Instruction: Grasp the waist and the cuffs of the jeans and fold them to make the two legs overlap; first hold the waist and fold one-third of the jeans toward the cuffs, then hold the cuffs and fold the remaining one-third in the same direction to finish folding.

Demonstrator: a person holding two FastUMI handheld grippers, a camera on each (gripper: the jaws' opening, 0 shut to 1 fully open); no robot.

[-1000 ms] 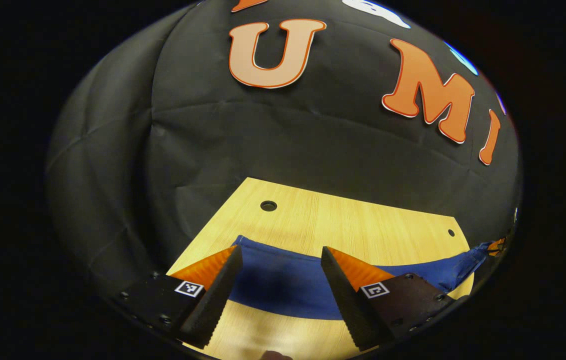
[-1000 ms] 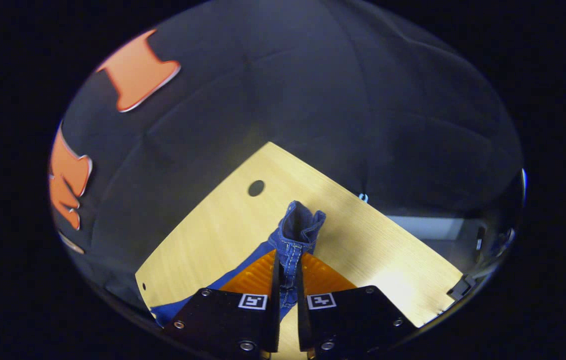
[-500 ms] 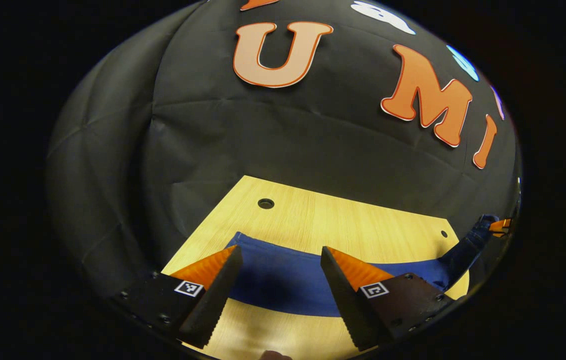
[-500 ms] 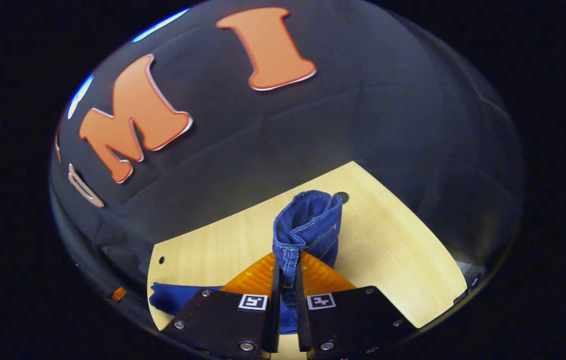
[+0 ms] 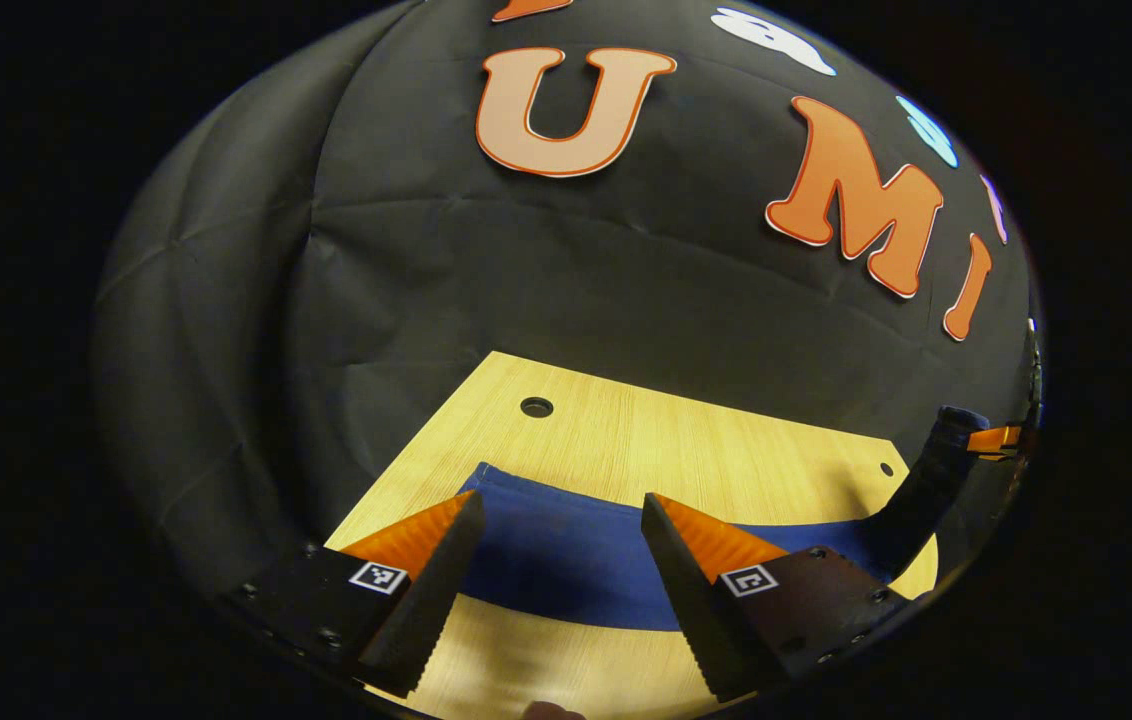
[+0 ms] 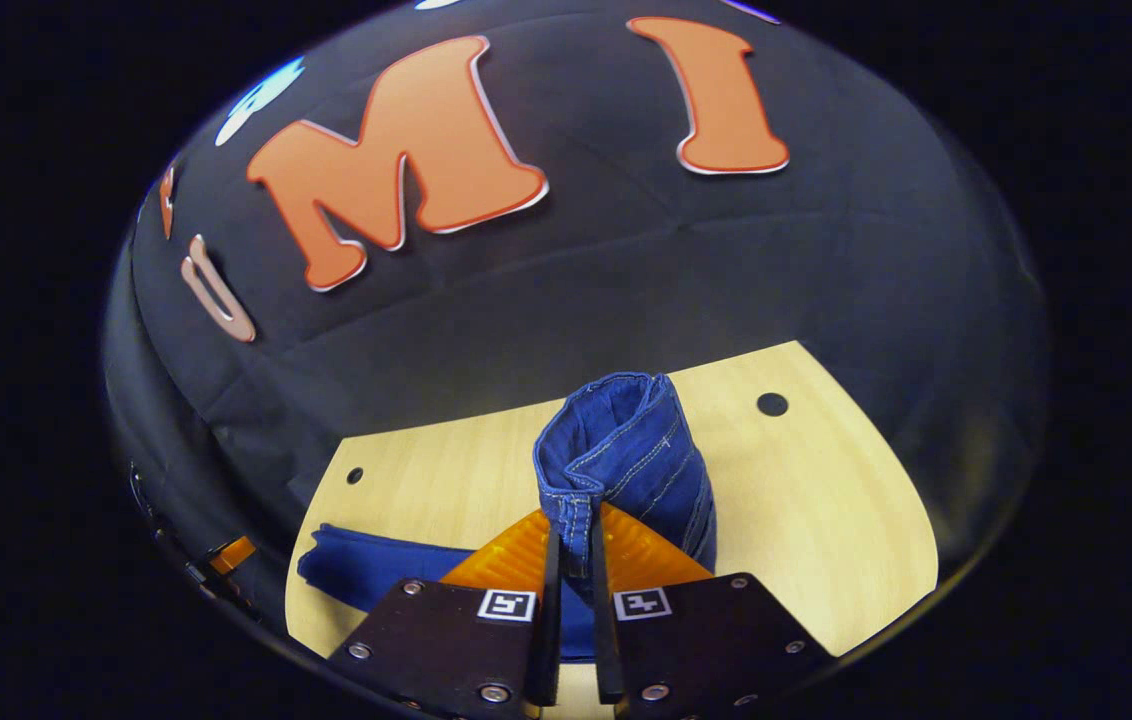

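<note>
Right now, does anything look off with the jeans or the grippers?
Nothing stands out. The right gripper is shut on one end of the jeans, lifted off the table; the left gripper hangs open above the flat part.

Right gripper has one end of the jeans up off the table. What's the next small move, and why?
Probably carry the right gripper across toward the flat end and lower it. It is shut on the lifted end of the jeans, while the rest lies flat on the table under the open left gripper, so the fold isn't laid down yet.
</note>
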